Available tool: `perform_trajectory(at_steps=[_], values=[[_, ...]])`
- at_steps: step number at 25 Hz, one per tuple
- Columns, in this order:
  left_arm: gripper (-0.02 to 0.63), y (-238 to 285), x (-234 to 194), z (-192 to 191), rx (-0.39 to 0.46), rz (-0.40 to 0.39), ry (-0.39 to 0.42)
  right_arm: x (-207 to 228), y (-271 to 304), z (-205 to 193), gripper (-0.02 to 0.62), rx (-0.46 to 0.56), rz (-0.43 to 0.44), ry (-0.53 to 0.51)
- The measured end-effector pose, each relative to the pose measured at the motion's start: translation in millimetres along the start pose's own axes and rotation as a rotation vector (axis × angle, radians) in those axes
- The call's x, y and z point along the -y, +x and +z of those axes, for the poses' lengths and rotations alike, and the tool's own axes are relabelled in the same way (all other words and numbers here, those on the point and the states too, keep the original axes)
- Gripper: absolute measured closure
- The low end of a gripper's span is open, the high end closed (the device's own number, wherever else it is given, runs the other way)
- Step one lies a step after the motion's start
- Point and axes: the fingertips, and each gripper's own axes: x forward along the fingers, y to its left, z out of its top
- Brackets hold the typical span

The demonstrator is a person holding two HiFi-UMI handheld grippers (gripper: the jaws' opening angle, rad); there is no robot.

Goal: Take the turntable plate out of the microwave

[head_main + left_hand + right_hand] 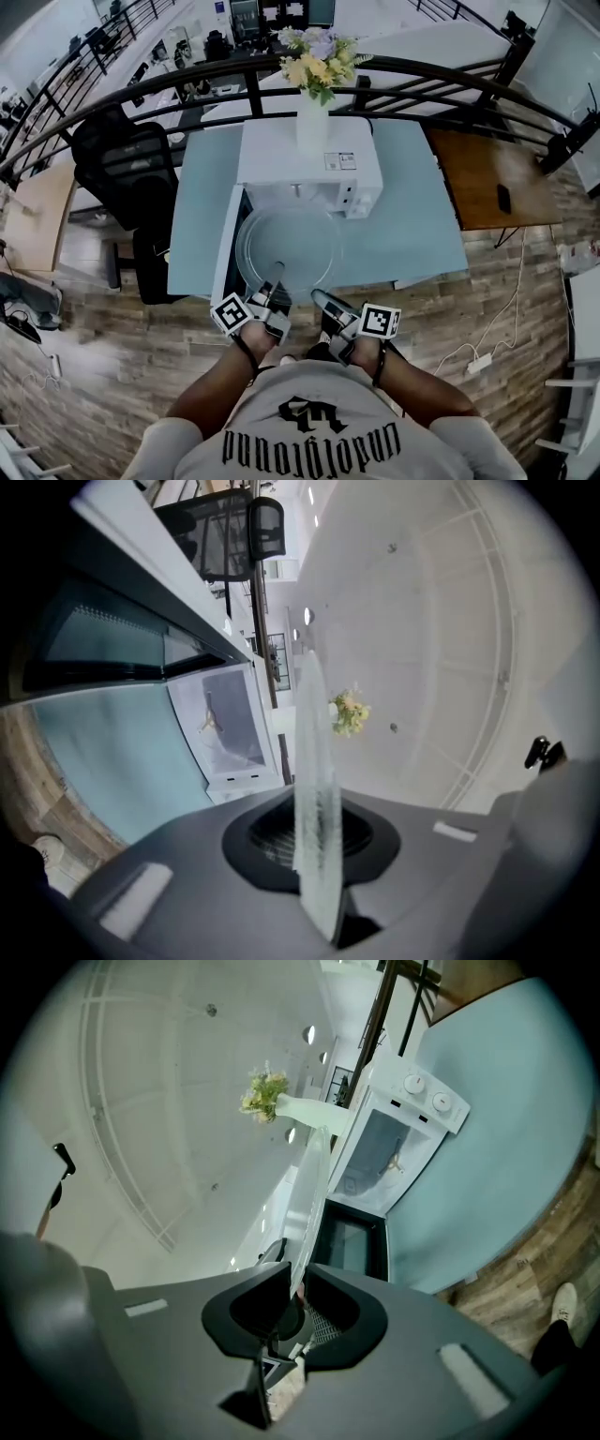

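1. Out in front of the open microwave (309, 161), above the near edge of the pale blue surface (427, 225), the turntable plate (284, 246) hangs roughly flat. It appears clear of the cavity.
2. 2 grippers hold its near rim. The left gripper (270, 302) and right gripper (326, 307) sit close together, probably so that 2 grips share the weight and stop the disc tipping.
3. Left fingers are closed narrowly on the glass edge. Right fingers likewise pinch the thin rim.
4. Seen edge-on in both gripper views, the plate is a thin, clear, faintly frosted round disc.
5. The microwave door (228, 246) stands swung open at the left. A vase of flowers (313, 120) stands on top of the microwave.
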Motion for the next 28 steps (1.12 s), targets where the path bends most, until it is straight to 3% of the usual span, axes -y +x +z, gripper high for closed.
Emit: perform_trajectory(at_steps=[13, 20, 28], values=[[0.531, -74.9, 28.1, -30.0, -0.033, -0.019, -0.004, -41.5, -34.0, -69.6, 0.548, 0.017, 0.007, -0.064], [0.531, -76.8, 48.2, -55.3, 0.023, -0.03, 0.011, -55.5, -62.2, -62.4, 0.548, -0.035, 0.06, -0.113], [0.531, -77.6, 65.0, -123.8, 0.103, -0.023, 0.023, -51.9, -132.7, -55.6, 0.548, -0.106, 0.096, -0.116]])
